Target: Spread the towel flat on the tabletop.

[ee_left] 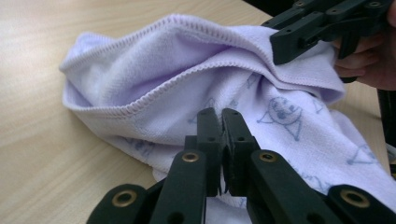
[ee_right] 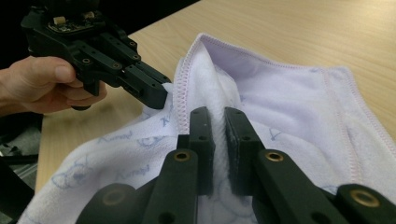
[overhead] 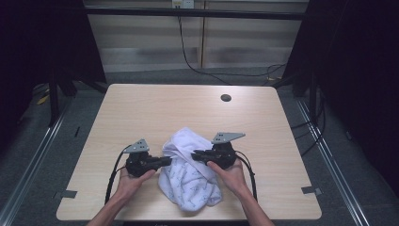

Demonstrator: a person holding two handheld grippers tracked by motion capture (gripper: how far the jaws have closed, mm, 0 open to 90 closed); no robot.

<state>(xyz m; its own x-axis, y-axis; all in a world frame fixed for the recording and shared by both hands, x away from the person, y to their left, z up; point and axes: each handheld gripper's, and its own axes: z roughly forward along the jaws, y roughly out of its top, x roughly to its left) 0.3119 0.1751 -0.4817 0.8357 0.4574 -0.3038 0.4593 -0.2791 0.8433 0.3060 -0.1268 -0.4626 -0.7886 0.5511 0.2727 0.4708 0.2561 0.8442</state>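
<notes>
From the high view, a crumpled pale lilac terry towel with faint blue cartoon prints [overhead: 188, 174] lies on the light wooden table [overhead: 141, 108], near the person's edge and between the two hands. The left gripper [overhead: 164, 161] meets the towel's left edge and the right gripper [overhead: 196, 155] reaches onto its middle ridge. They come in from opposite sides, probably so the cloth can be drawn out or folded between them. A small dark round grommet [overhead: 226, 98] sits far back on the table, well apart from the work.

In the left gripper view, the left gripper [ee_left: 223, 119] has its jaws pressed together with almost no gap. They lie over the printed layer of the towel [ee_left: 154, 88], just below a stitched hem. Whether a thin fold of cloth is pinched between them is hard to tell from this angle. The other gripper bites the upper fold at top right.

In the right gripper view, the right gripper [ee_right: 217, 122] is clamped on a raised ridge of the towel [ee_right: 289, 102], with white pile showing between the pads. Gathering the ridge gives it a firm hold on a thick fold. The left gripper's tip touches the hemmed edge beside it.
</notes>
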